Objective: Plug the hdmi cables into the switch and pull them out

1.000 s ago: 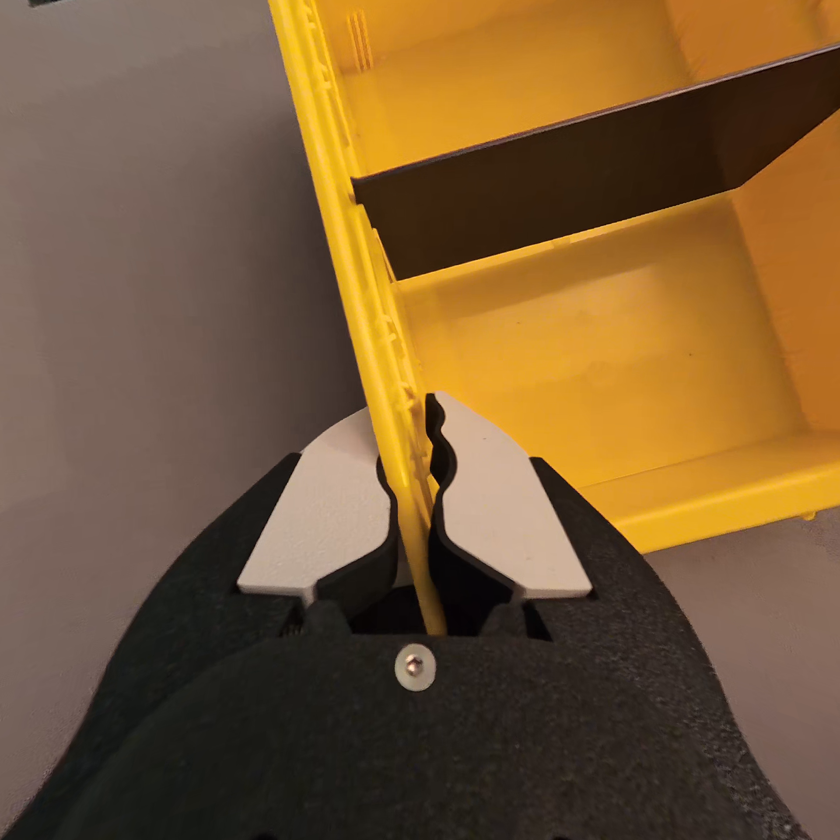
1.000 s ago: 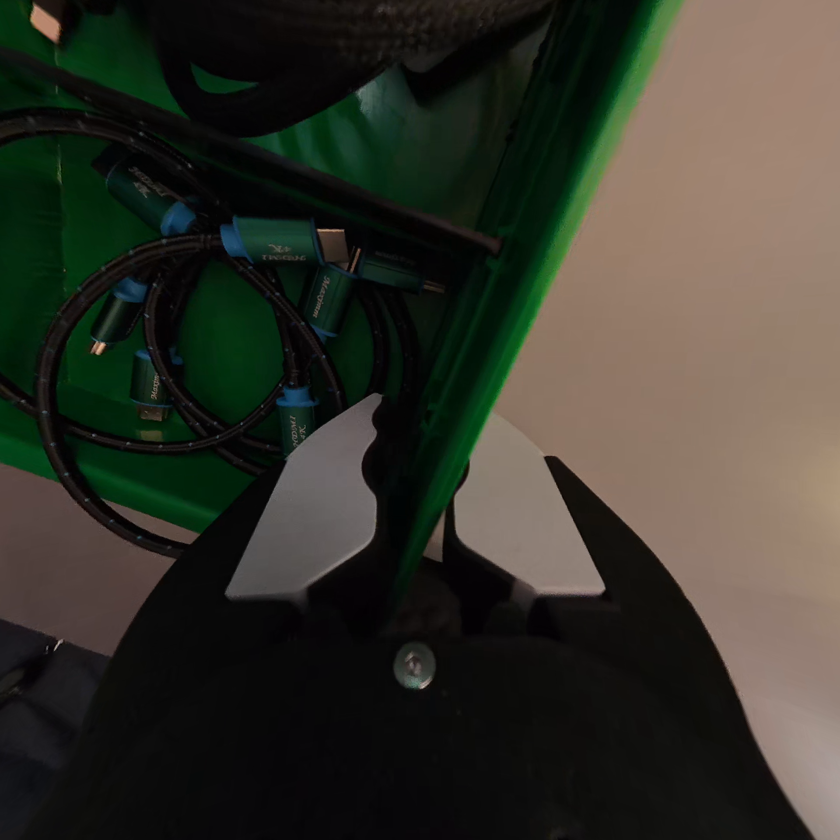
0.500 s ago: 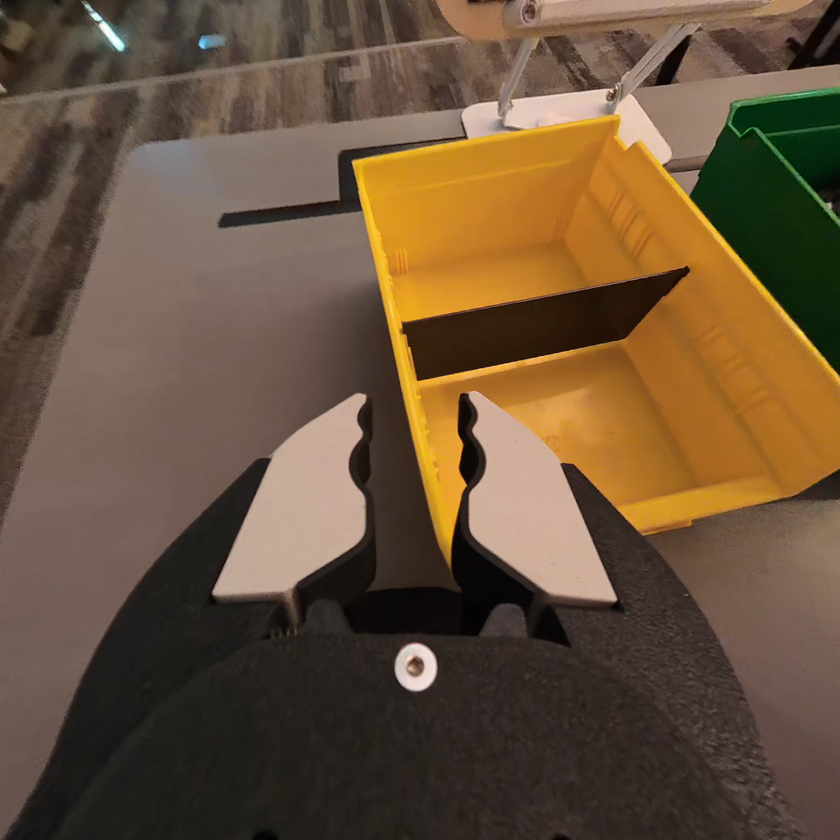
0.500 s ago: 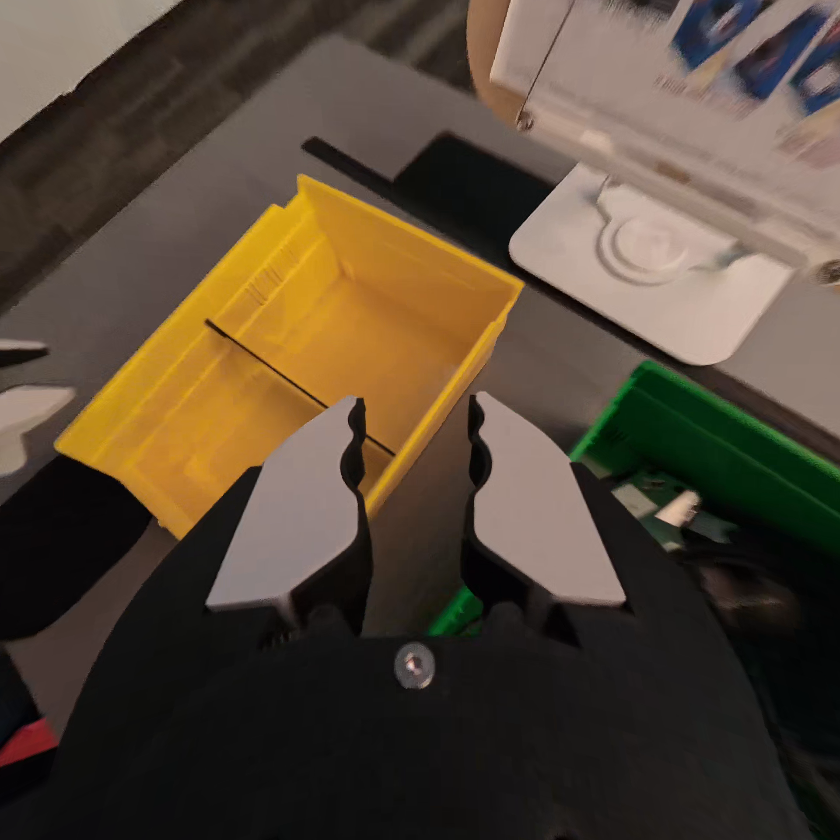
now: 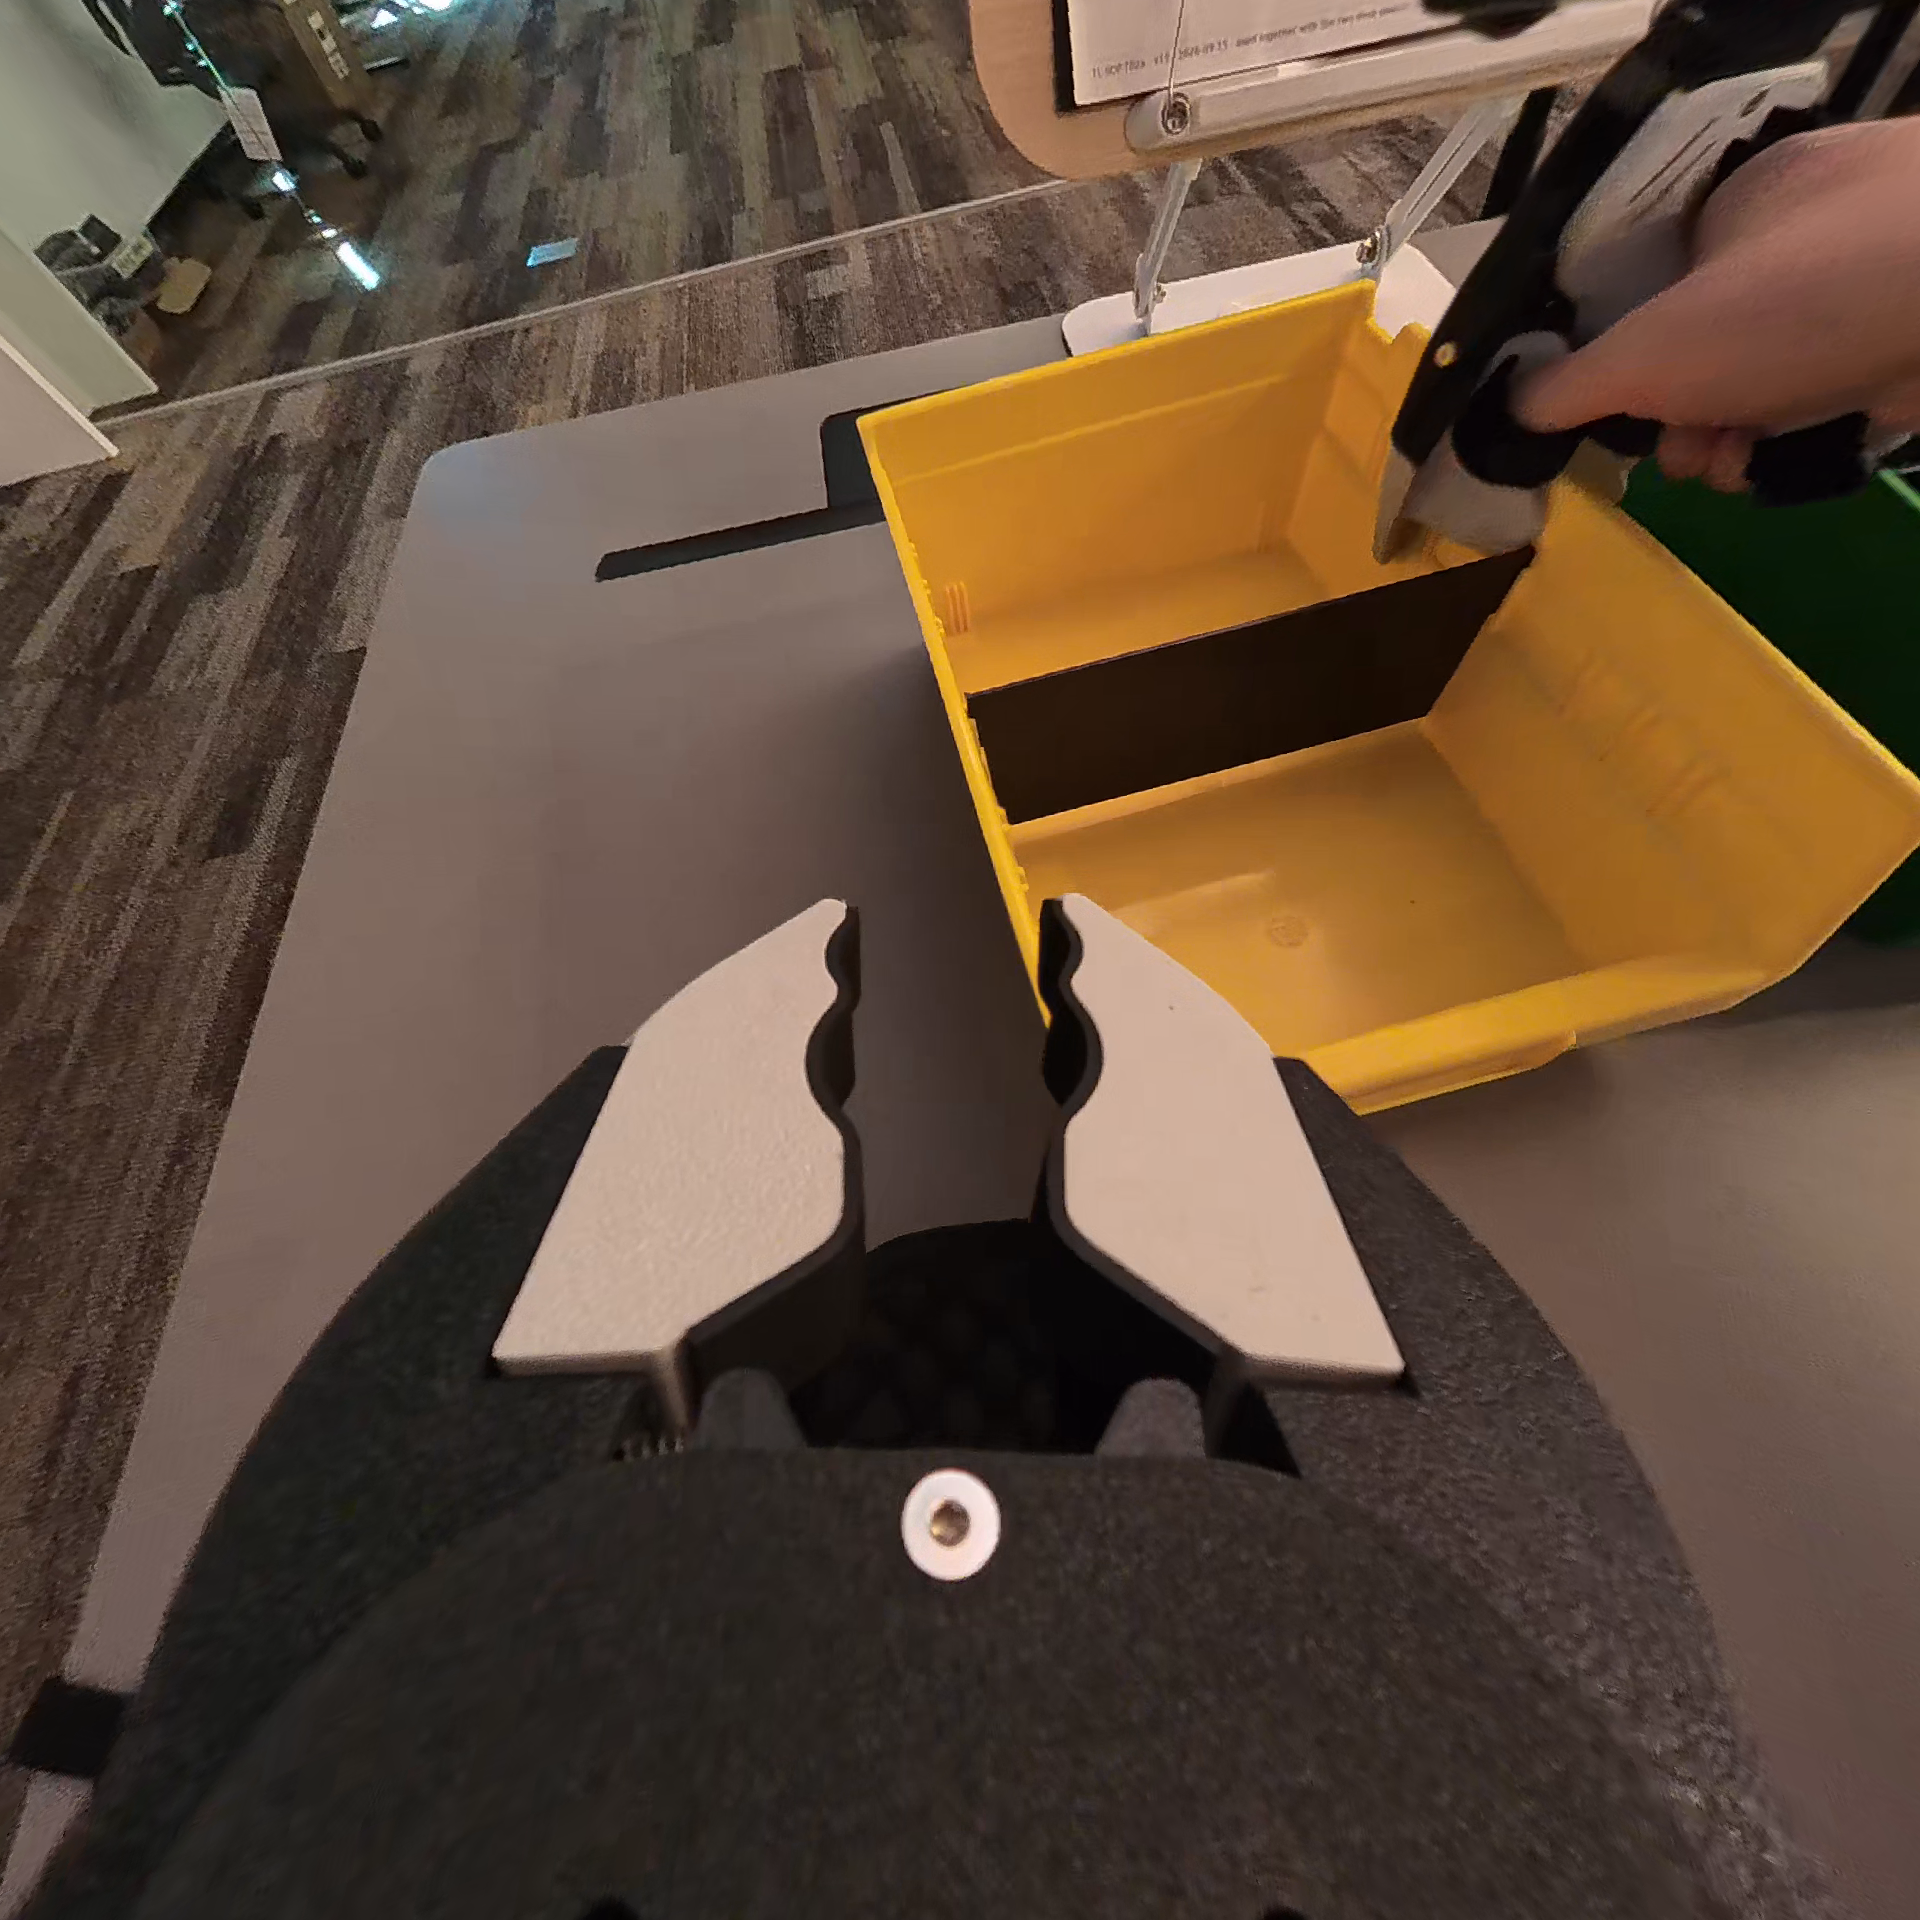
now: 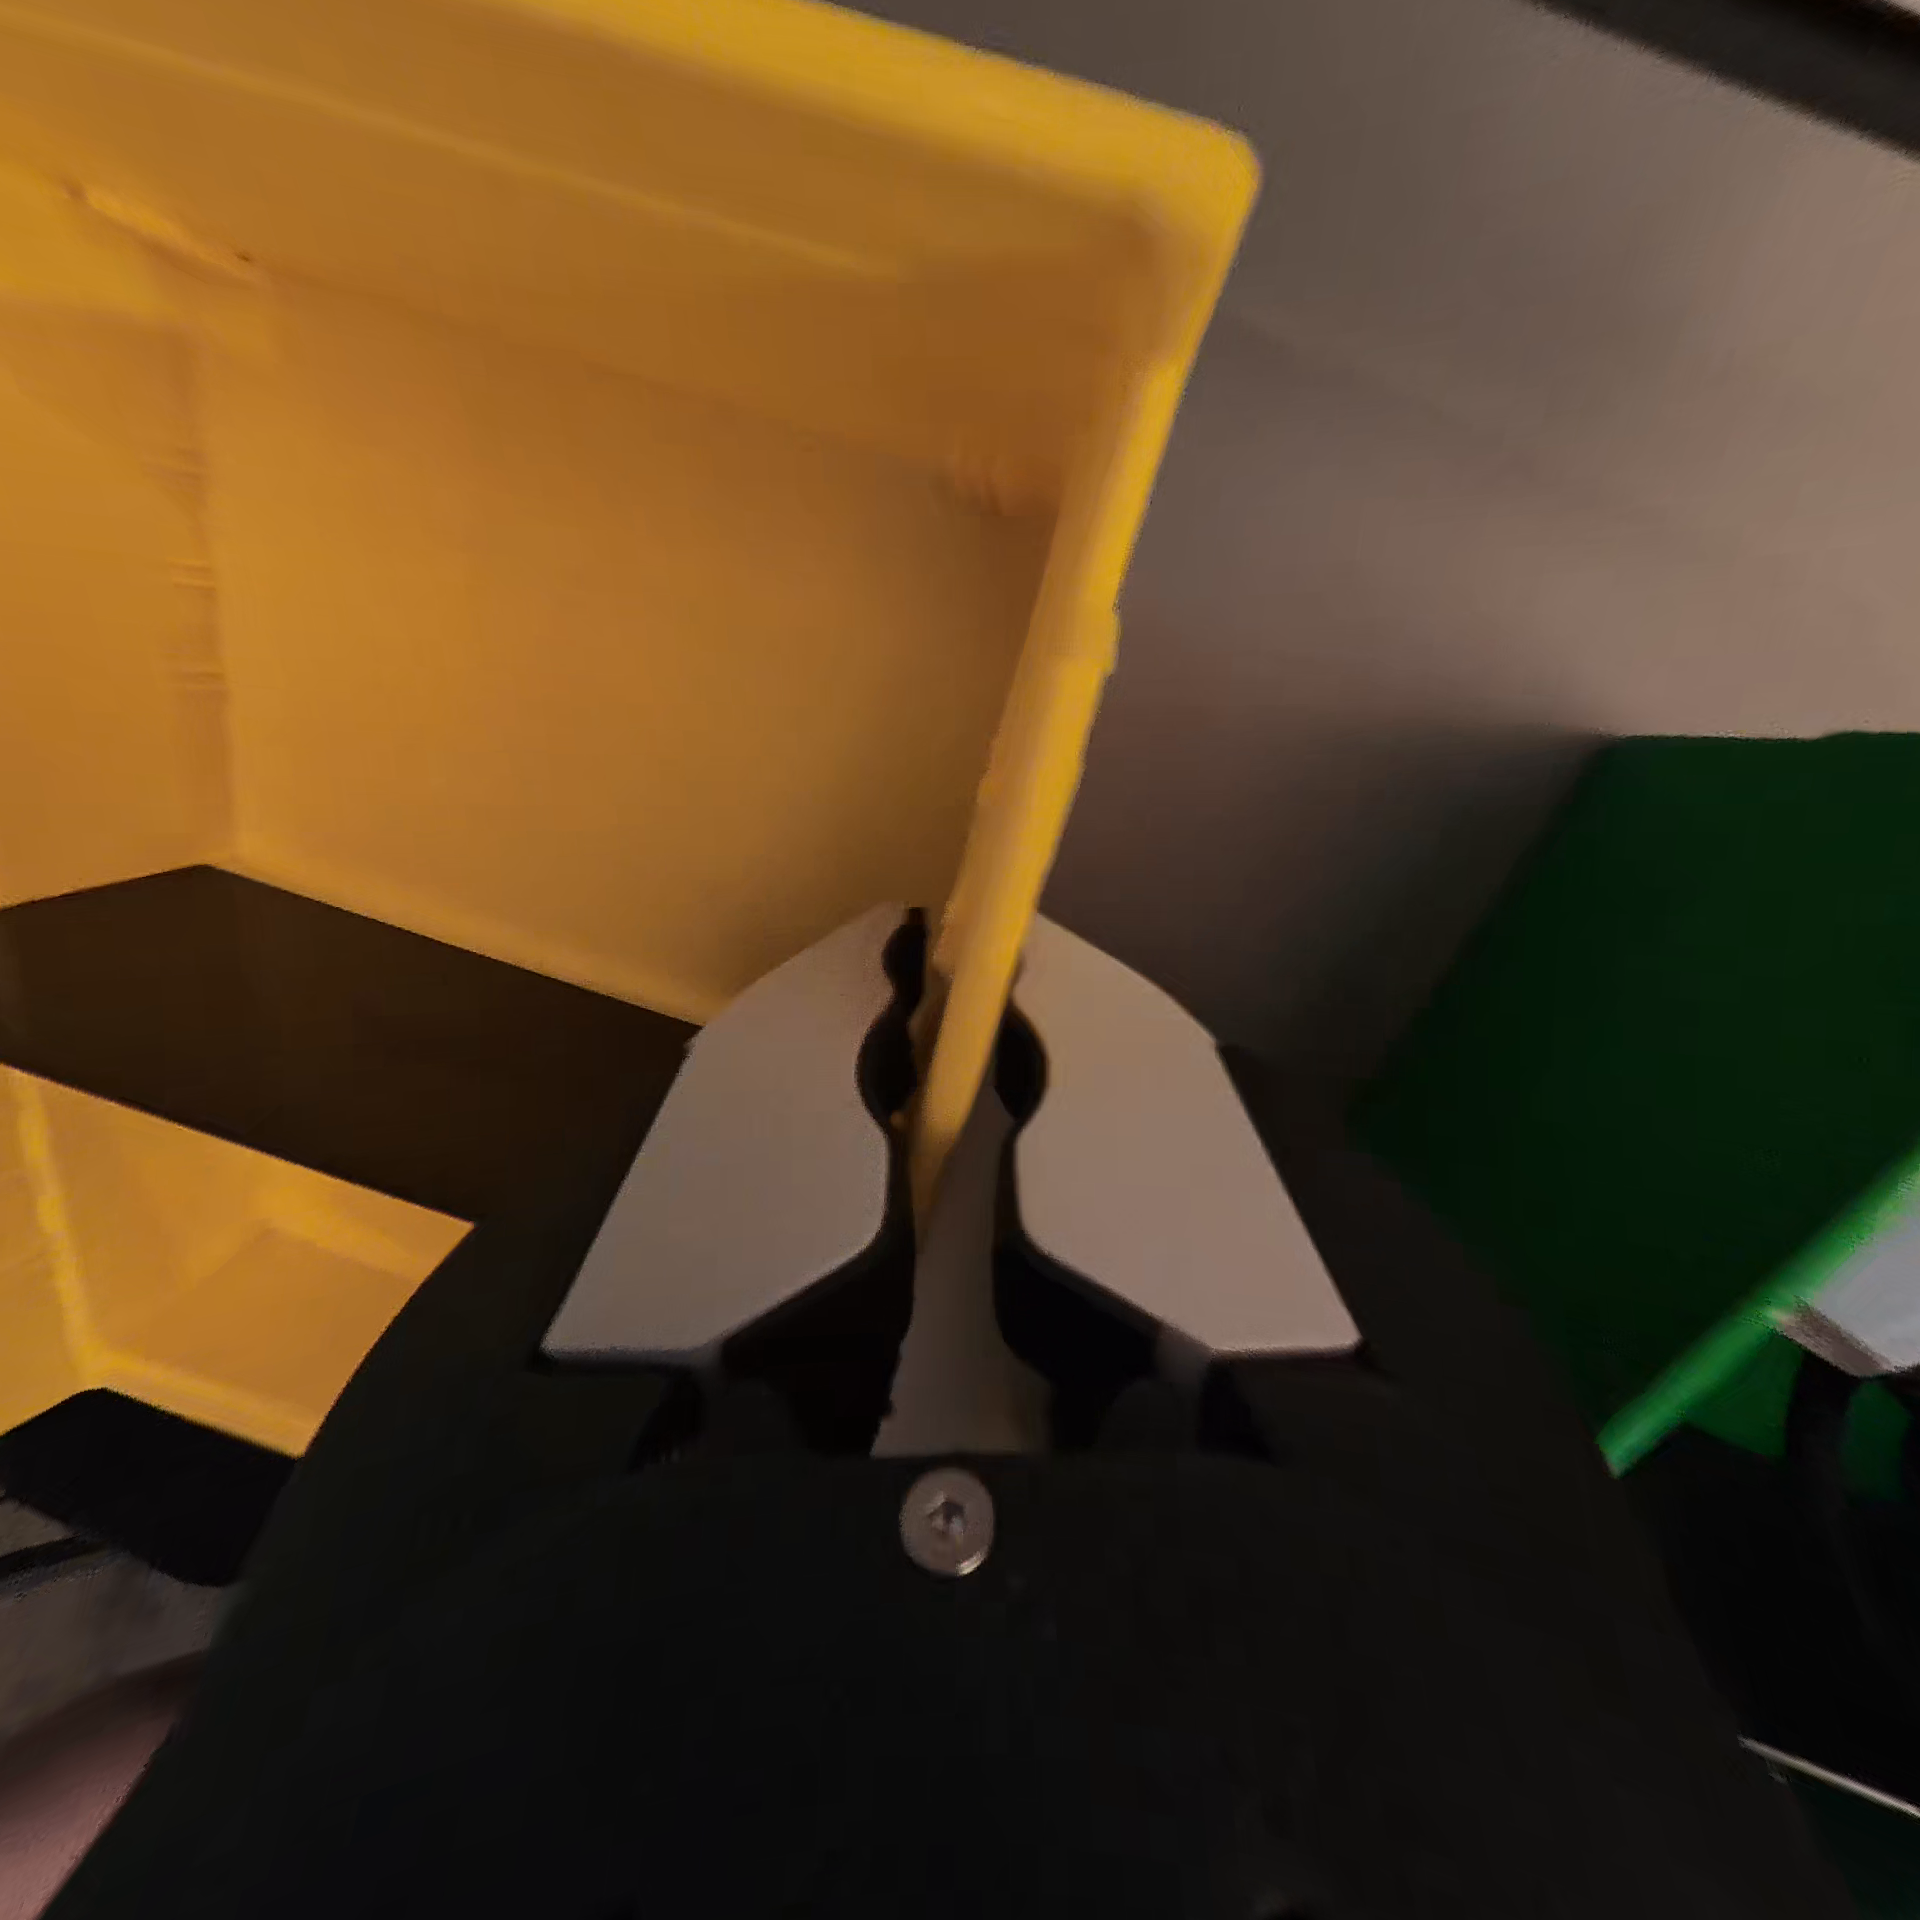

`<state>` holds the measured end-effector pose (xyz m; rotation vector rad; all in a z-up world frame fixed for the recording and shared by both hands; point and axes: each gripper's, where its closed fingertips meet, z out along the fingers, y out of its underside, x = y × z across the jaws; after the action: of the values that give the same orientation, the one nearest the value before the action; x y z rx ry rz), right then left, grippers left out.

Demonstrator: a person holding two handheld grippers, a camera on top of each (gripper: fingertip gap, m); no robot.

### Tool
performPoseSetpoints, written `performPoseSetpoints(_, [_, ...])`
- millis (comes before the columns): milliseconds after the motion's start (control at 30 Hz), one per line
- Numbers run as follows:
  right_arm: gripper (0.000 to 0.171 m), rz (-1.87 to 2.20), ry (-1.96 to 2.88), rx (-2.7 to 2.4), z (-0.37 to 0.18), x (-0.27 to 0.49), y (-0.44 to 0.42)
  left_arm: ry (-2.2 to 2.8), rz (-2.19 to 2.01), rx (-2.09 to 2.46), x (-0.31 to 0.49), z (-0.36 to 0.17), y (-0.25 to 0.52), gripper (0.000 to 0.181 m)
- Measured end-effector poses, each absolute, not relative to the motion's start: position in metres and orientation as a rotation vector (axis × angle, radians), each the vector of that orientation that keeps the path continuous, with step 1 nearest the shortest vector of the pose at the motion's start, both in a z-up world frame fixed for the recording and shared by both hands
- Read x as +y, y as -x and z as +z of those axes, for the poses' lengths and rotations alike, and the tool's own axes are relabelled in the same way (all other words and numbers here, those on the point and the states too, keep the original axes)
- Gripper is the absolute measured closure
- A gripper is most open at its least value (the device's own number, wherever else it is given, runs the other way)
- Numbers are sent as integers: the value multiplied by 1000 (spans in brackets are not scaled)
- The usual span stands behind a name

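Pinching the side wall of the yellow bin [image 6: 582, 582], the right gripper [image 6: 961, 935] has one finger inside the bin and one outside, with the thin yellow wall squeezed between them. In the left wrist view the same gripper [image 5: 1455, 520] comes down from the upper right, held by a person's hand [image 5: 1756, 312], and it sits on the bin's right wall just behind the black divider [image 5: 1226, 707].

The left gripper [image 5: 948, 914] holds nothing. Its two grey fingers [image 5: 717, 1143] are spread apart with a gap between them, and they hang over the grey table [image 5: 623, 831], just beside the near left corner of the yellow bin [image 5: 1299, 914]. It is not touching the bin.

The divider splits the bin into a far part and a near part.

A green bin [image 6: 1621, 1039] sits to the right of the yellow one, close by. The cables and the switch cannot be made out; only a blurry bit of something pale shows inside the green bin.

A white stand [image 5: 1247, 301] sits behind the yellow bin.
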<state>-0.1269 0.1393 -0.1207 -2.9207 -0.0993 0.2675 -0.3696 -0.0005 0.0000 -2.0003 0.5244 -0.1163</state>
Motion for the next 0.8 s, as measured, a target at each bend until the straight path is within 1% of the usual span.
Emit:
performPoseSetpoints(33, [162, 258, 2938, -85, -122, 139, 127, 1999, -112, 531, -2, 0, 370, 149])
performPoseSetpoints(133, [162, 202, 2992, -131, -123, 137, 126, 1999, -100, 555, -6, 0, 372, 150])
performPoseSetpoints(233, [164, 341, 3025, 14, -122, 135, 127, 2001, -78, 565, -8, 1, 376, 150])
performPoseSetpoints(467, [165, 327, 3180, -22, -113, 117, 126, 1967, -68, 539, -17, 15, 391, 151])
performPoseSetpoints(633, [164, 308, 3229, -128, -79, 111, 128, 1947, -54, 514, -24, 26, 399, 151])
performPoseSetpoints(800, [164, 394, 3162, -156, -17, 113, 101, 1904, -73, 490, -34, 44, 399, 151])
